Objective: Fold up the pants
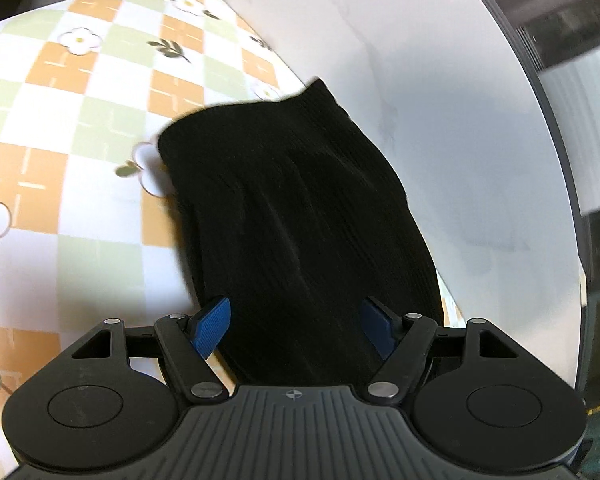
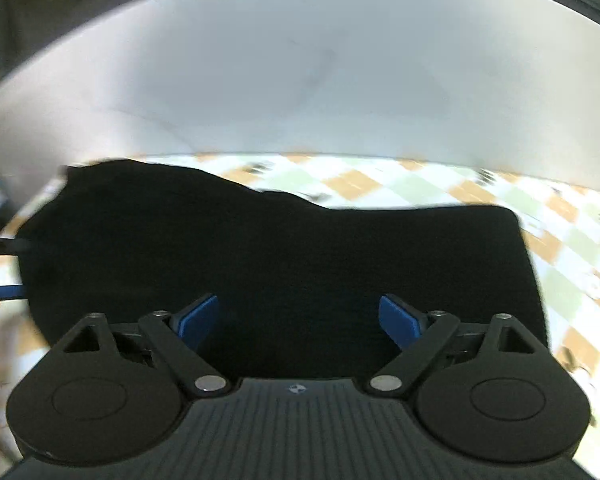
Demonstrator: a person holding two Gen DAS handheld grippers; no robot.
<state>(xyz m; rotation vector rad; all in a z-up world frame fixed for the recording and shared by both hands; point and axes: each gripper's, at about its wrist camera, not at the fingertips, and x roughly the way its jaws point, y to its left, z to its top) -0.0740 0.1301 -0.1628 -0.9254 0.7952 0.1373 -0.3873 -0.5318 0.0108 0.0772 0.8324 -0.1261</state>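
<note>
While both claws hover spread:
Left claw (image 1: 296, 328): wide apart, gripping nothing.
Right claw (image 2: 298, 322): wide apart, empty.
Pants (image 1: 300, 216): black, folded on checked cloth (image 1: 80, 120), below and ahead of each claw.

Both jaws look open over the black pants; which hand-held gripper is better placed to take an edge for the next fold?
Probably the left hand-held gripper: the pants edge sits beside its finger. The right hand-held gripper hovers mid-cloth.
</note>
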